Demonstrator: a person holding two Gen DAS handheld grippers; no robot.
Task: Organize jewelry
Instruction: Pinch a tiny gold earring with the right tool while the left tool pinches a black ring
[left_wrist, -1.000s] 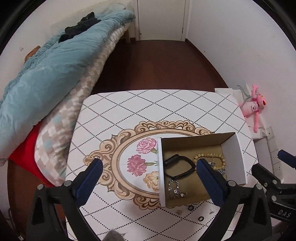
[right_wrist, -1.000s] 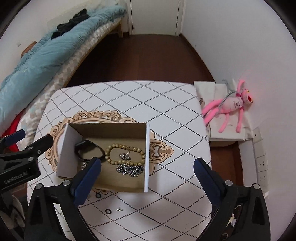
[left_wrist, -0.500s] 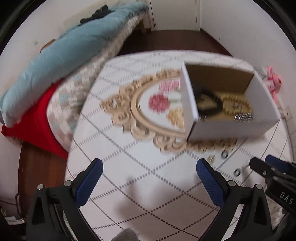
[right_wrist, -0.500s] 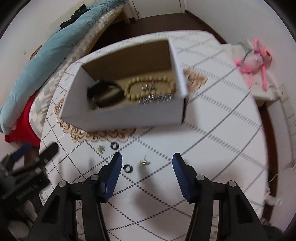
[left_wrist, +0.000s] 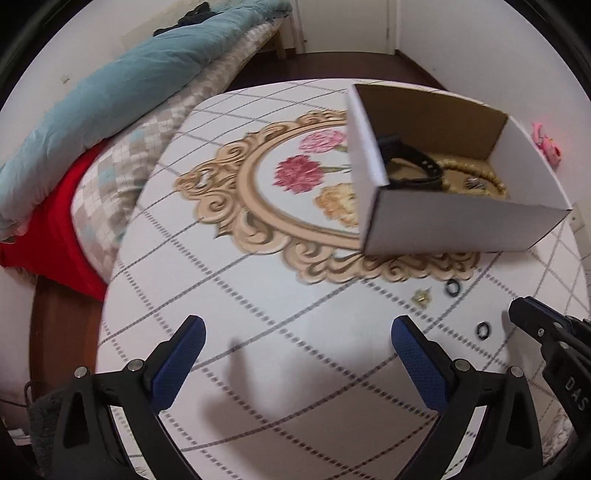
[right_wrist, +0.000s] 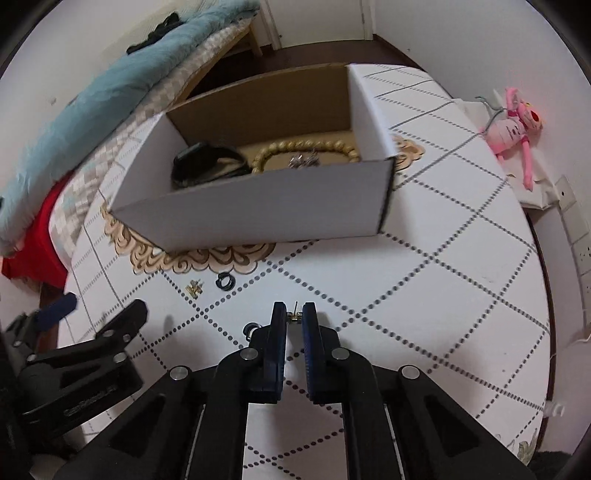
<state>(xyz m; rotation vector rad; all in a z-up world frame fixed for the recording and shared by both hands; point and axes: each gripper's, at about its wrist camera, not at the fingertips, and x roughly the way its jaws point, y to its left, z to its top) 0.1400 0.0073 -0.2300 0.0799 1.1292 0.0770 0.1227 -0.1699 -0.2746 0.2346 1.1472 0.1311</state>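
An open white cardboard box stands on the round table and holds a black band, a wooden bead bracelet and silver pieces. In front of it lie a gold earring and a black ring; another ring lies nearer. My right gripper is low on the table, nearly shut around a small gold stud earring. My left gripper is wide open and empty over bare tablecloth.
The table has a diamond-patterned cloth with a floral medallion. A bed with a blue quilt lies along the left. A pink plush toy lies on the floor to the right. The table's edge curves close on the right.
Both grippers dropped low toward the table in front of the box. My right gripper's fingers closed from wide open onto the stud earring. My left gripper stayed open.
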